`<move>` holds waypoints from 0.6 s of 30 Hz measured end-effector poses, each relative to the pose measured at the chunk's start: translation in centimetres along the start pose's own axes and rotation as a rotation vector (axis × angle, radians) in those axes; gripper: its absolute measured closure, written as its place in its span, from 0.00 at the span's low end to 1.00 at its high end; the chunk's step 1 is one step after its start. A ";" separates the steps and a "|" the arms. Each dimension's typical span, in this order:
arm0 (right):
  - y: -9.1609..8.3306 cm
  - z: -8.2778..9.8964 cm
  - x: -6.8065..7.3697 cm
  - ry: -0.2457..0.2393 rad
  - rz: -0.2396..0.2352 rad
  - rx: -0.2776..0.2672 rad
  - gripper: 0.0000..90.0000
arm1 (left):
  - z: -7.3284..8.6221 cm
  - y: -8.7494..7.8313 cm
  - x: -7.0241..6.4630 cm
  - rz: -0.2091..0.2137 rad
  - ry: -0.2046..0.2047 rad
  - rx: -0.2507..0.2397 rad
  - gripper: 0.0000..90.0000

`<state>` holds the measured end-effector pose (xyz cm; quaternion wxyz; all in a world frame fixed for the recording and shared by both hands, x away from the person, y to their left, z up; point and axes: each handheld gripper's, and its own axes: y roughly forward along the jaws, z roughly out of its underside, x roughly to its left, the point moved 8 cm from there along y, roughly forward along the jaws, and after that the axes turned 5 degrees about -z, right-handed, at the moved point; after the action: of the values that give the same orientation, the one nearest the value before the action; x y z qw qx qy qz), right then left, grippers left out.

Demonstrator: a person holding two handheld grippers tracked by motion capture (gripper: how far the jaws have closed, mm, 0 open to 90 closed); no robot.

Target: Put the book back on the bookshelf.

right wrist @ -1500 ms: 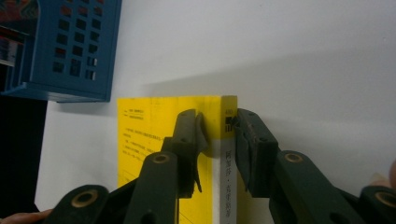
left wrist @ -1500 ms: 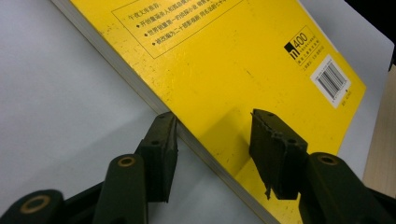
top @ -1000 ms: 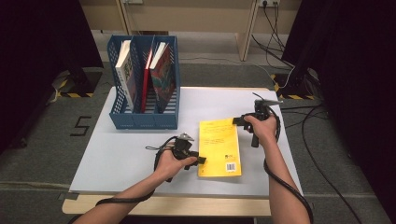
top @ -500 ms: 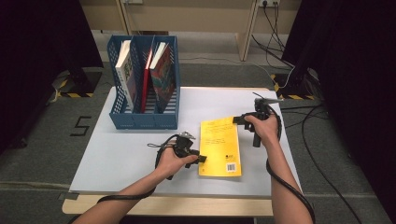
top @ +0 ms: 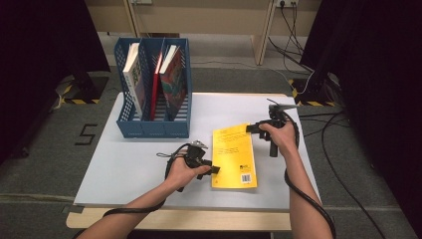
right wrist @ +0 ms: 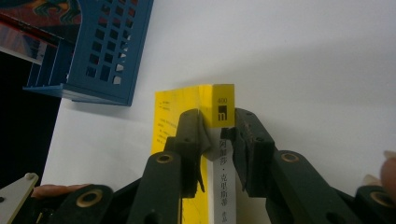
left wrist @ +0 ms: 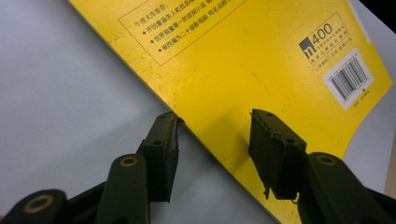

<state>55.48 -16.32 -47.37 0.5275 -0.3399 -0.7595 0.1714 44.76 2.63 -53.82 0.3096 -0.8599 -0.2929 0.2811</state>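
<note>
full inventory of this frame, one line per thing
yellow book: 1, yellow, lying flat on the table, right of centre
file rack: 1, blue, three slots, far left of the table
books in rack: 3, one white-edged in the left slot, one red and one multicoloured further right; exact slots unclear
table: 1, white top
cables: several, dark, floor beyond the table
left gripper: 1, black, jaws astride the book's left edge, apart
right gripper: 1, black, jaws on either side of the book's spine at the far right corner
</note>
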 end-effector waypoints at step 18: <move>0.4 0.3 0.6 -0.024 -0.006 0.040 0.73 | 0.1 0.0 0.0 0.001 0.003 0.002 0.58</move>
<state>55.26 -15.62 -47.33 0.5257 -0.3248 -0.7632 0.1890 44.72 2.70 -53.84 0.3109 -0.8602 -0.2915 0.2802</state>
